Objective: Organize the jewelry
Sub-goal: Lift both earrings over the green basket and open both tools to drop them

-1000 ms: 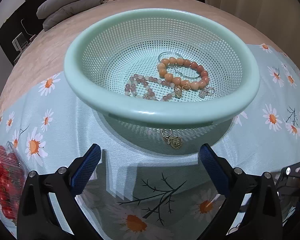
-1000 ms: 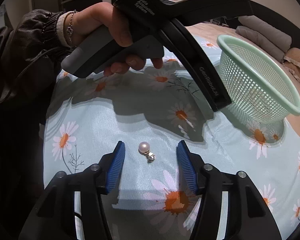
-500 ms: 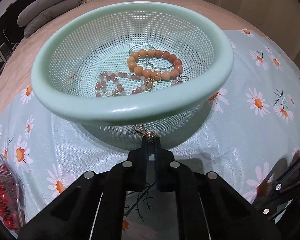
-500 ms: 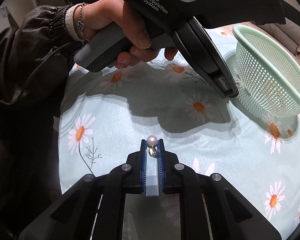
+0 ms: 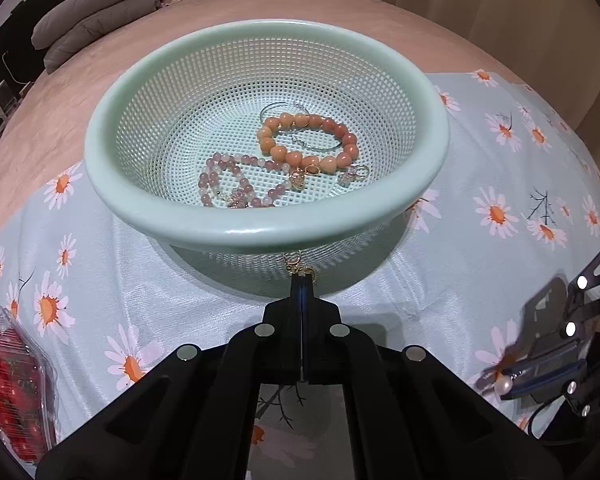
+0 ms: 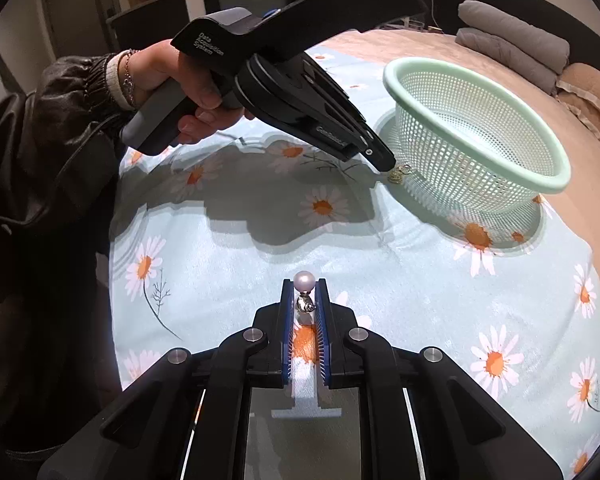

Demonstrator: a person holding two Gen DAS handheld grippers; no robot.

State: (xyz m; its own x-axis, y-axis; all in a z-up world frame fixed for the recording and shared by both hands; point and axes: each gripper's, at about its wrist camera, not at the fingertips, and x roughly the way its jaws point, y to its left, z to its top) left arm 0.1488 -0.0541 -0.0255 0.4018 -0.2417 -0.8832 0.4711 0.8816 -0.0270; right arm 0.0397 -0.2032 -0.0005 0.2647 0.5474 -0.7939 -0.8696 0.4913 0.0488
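A mint green mesh basket stands on the daisy cloth and shows in the right wrist view too. It holds an orange bead bracelet, a pink bead bracelet, a thin silver hoop and small gold charms. My left gripper is shut on a gold earring just below the basket's near rim; it also shows in the right wrist view. My right gripper is shut on a pearl earring, lifted above the cloth.
A clear box of red fruit lies at the left edge of the cloth. Grey folded blankets and pillows sit at the far end of the bed. The person's left arm reaches over the cloth.
Both grippers went from open to shut, the left on the gold earring, the right on the pearl earring. Both have since lifted their pieces off the cloth.
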